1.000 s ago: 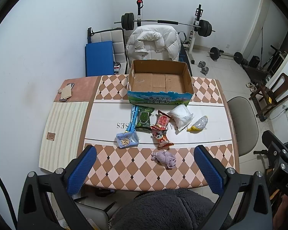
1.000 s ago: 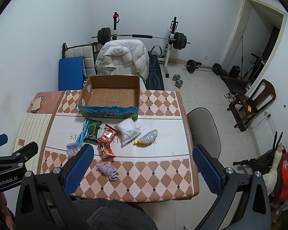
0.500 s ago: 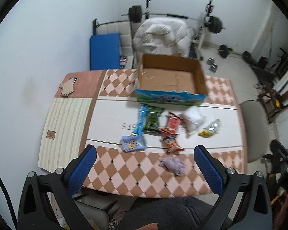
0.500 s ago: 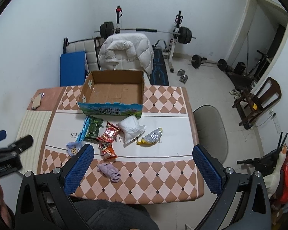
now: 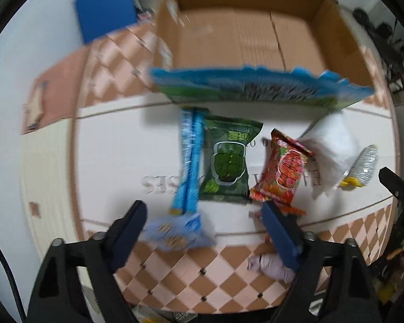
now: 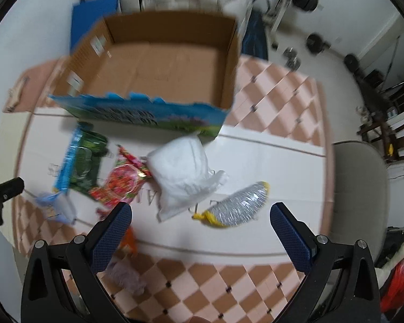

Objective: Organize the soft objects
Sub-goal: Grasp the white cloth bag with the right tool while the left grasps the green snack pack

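both views motion-blurred. left tongs (image 5: 203, 222) spread wide, holding nothing, over the pale blue pouch (image 5: 176, 232) on the desk (image 5: 115, 145); print on the pouch unreadable. right tongs (image 6: 200, 222) also wide apart, empty, above the silver packet (image 6: 238, 208). cardboard box (image 6: 159, 62) at the desk's far side; green pack (image 5: 227, 160), red pack (image 5: 284, 171), white bag (image 6: 181, 173) just in front of the box. purple plush (image 5: 269, 265) partly hidden behind left tongs' right finger.
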`<action>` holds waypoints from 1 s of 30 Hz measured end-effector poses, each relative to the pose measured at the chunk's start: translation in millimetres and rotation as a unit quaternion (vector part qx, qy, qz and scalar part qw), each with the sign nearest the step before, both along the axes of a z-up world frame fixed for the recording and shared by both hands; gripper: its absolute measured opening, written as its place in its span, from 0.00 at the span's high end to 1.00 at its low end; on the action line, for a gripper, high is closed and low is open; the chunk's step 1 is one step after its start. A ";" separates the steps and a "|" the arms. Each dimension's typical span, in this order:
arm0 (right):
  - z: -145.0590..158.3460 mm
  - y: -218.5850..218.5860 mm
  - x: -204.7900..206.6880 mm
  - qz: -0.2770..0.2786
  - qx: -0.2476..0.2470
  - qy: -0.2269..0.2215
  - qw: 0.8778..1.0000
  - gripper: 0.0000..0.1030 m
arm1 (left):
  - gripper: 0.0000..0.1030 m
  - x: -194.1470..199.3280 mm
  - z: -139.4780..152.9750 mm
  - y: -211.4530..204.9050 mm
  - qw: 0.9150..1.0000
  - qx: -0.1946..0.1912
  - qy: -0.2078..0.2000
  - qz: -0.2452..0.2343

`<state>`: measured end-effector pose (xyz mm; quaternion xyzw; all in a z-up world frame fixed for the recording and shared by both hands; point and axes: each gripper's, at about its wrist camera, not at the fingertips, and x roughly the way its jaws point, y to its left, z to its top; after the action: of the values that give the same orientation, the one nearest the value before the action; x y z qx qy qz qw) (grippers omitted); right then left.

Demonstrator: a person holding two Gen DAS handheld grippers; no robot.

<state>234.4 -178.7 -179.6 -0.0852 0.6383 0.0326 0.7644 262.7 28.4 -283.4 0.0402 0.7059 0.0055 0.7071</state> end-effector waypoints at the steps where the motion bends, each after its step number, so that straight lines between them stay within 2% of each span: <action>1: -16.9 0.0 9.2 0.003 0.000 0.012 1.000 0.00 | 0.20 8.6 -19.3 -3.5 1.000 -0.003 0.015 -0.003; 4: -57.9 5.9 24.2 0.020 0.000 0.034 0.999 0.00 | 0.25 23.0 -61.4 -12.9 0.999 -0.007 0.046 -0.016; 7: -87.5 11.4 34.2 0.045 0.006 0.062 0.997 0.00 | 0.25 31.5 -86.3 -18.5 0.998 -0.011 0.066 -0.022; 11: -116.8 14.8 48.1 0.074 0.018 0.089 0.993 0.00 | 0.25 40.4 -105.8 -21.5 0.997 -0.011 0.074 -0.020; 14: -136.3 18.2 57.3 0.089 0.032 0.111 0.989 0.00 | 0.35 44.6 -115.9 -23.0 0.997 -0.009 0.078 -0.014; 15: -142.7 19.0 59.3 0.089 0.037 0.121 0.988 0.05 | 0.39 46.0 -118.5 -22.5 0.997 -0.009 0.079 -0.011; 17: -156.9 17.3 62.5 0.072 0.048 0.145 0.986 0.18 | 0.46 45.2 -123.0 -21.6 0.996 -0.012 0.084 -0.007; 18: -161.3 13.1 63.4 0.046 0.062 0.157 0.985 0.21 | 0.49 44.0 -125.9 -21.1 0.996 -0.012 0.086 -0.005; 20: -166.3 0.8 61.6 -0.023 0.072 0.173 0.982 0.24 | 0.49 40.1 -131.3 -18.8 0.996 -0.015 0.086 0.001; 22: -176.1 -15.3 56.4 -0.098 0.087 0.211 0.969 0.25 | 0.49 37.1 -138.9 -15.4 0.996 -0.020 0.089 0.009; 23: -180.0 -20.1 54.1 -0.117 0.098 0.219 0.964 0.24 | 0.49 36.6 -143.8 -13.4 0.996 -0.021 0.090 0.014; 26: -191.2 -22.6 52.1 -0.125 0.101 0.214 0.964 0.19 | 0.49 34.7 -153.0 3.9 0.995 -0.025 0.093 0.029; 28: -204.0 -20.5 49.5 -0.125 0.096 0.220 0.963 0.17 | 0.60 33.7 -156.2 11.0 0.995 -0.025 0.089 0.042; 30: -212.1 -17.8 48.0 -0.117 0.084 0.218 0.965 0.17 | 0.67 30.3 -153.9 16.6 0.995 -0.026 0.083 0.050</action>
<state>282.4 -196.5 -391.7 0.0637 0.7898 0.0139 0.6099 293.0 45.0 -437.3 -0.0133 0.7631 0.0187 0.6459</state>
